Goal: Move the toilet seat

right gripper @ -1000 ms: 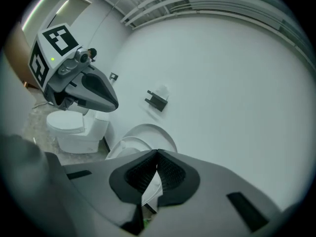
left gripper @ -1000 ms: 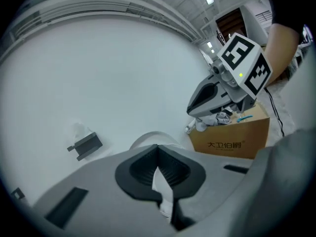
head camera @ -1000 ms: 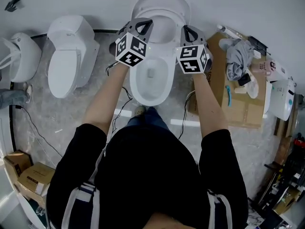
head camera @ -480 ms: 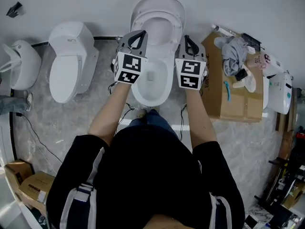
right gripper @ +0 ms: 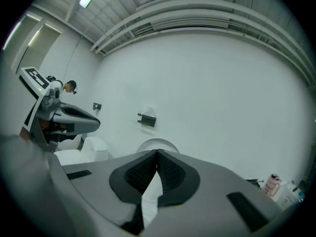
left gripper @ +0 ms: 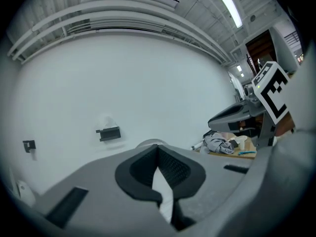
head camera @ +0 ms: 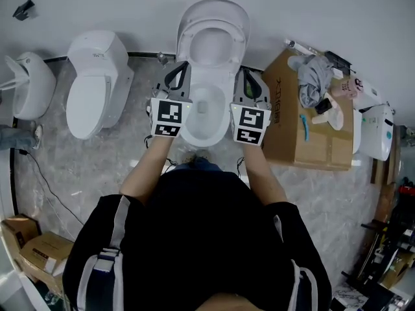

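Left hand-held gripper, right hand-held gripper — outstretched, seemingly level, closed

Grey left tongs and right tongs bear black-and-white marker cubes; behind them, a black short-sleeved shirt with grey-white straps.

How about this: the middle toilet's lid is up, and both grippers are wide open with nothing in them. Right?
Not quite. The lid is up and nothing is held, but the left gripper and right gripper are shut, jaws together, as each gripper view shows.
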